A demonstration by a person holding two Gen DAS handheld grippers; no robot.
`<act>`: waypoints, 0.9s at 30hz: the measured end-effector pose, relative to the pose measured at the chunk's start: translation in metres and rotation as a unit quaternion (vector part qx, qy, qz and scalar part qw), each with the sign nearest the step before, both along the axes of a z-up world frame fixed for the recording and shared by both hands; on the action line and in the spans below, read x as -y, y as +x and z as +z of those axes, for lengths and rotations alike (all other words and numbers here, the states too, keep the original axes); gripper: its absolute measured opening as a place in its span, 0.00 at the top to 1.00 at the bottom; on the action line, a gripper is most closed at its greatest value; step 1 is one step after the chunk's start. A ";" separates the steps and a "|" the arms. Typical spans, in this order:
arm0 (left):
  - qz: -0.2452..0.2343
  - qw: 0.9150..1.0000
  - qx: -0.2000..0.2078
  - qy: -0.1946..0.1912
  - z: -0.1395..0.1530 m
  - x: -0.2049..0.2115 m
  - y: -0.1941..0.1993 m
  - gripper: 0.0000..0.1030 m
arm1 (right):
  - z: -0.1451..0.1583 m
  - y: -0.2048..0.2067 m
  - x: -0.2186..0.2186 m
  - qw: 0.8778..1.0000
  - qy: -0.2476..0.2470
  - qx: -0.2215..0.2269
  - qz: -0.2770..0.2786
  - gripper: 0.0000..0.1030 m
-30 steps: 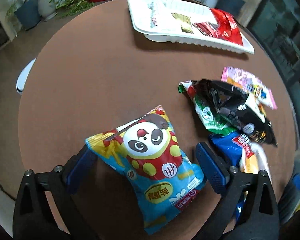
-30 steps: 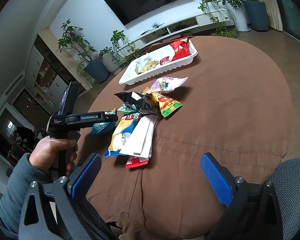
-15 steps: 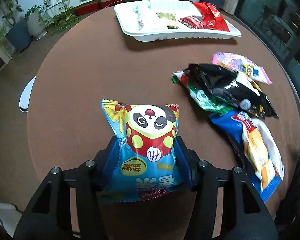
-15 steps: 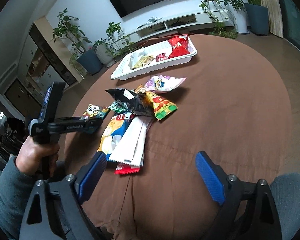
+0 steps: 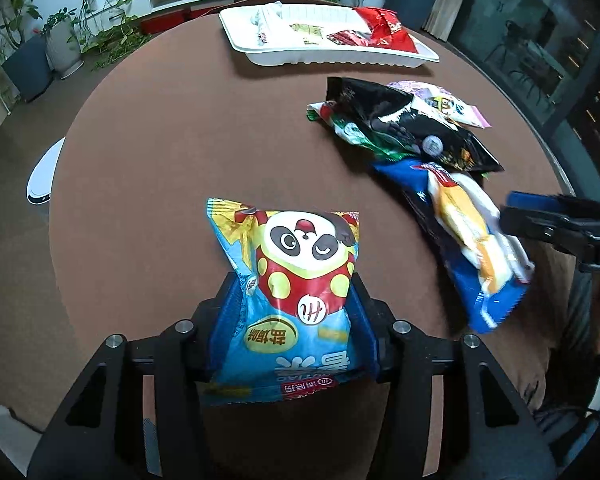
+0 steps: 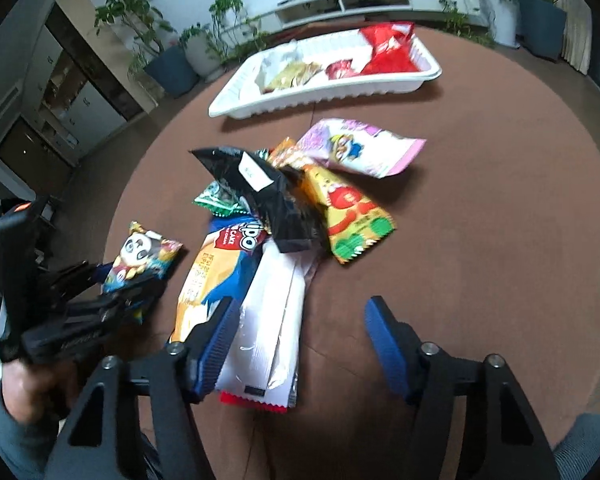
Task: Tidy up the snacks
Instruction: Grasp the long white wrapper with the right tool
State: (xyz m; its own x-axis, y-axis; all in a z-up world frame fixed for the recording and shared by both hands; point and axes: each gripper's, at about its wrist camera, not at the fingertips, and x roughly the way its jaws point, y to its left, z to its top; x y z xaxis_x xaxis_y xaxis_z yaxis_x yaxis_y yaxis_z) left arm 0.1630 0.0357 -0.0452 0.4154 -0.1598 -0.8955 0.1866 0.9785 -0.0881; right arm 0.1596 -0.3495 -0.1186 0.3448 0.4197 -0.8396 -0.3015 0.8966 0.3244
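Observation:
My left gripper [image 5: 296, 312] is closing, its blue pads pressed on both sides of the panda snack bag [image 5: 300, 256], which stands upright just above the brown round table [image 5: 160, 140]. The right wrist view shows that bag [image 6: 140, 252] at the left in the same gripper. My right gripper [image 6: 300, 312] is closing over the near end of the snack pile. A white packet [image 6: 272, 320] lies between its jaws beside the left pad, and the right pad stands clear of it. The white tray [image 6: 320, 98] at the far side holds several snacks.
The pile holds a black bag [image 6: 268, 192], a blue and orange cake bag [image 6: 216, 268], a yellow and red bag [image 6: 348, 208], a pink and white bag [image 6: 356, 148] and a green bag [image 6: 216, 200]. A white round object [image 5: 42, 176] sits off the table's left edge. Potted plants line the far wall.
My left gripper went from open around the panda bag to shut on it and moved toward the tray. My right gripper came down over the pile's near end and its jaws narrowed.

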 end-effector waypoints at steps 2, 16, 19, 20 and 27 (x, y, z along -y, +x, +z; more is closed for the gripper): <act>-0.002 1.000 0.001 -0.004 0.000 0.001 -0.004 0.52 | -0.002 0.003 -0.008 1.000 -0.012 0.000 0.011 0.36; -0.009 1.000 0.011 0.003 0.000 0.006 -0.010 0.52 | -0.007 0.015 -0.038 0.997 -0.063 -0.007 0.041 0.45; -0.009 1.000 0.011 0.003 0.000 0.006 -0.009 0.52 | -0.008 0.010 -0.045 0.994 -0.093 0.005 0.056 0.47; -0.009 1.000 0.011 0.004 0.000 0.006 -0.009 0.52 | -0.008 0.009 -0.047 0.993 -0.103 0.009 0.060 0.49; -0.010 1.000 0.011 0.005 0.000 0.006 -0.009 0.52 | -0.008 0.005 -0.045 0.990 -0.121 0.026 0.070 0.72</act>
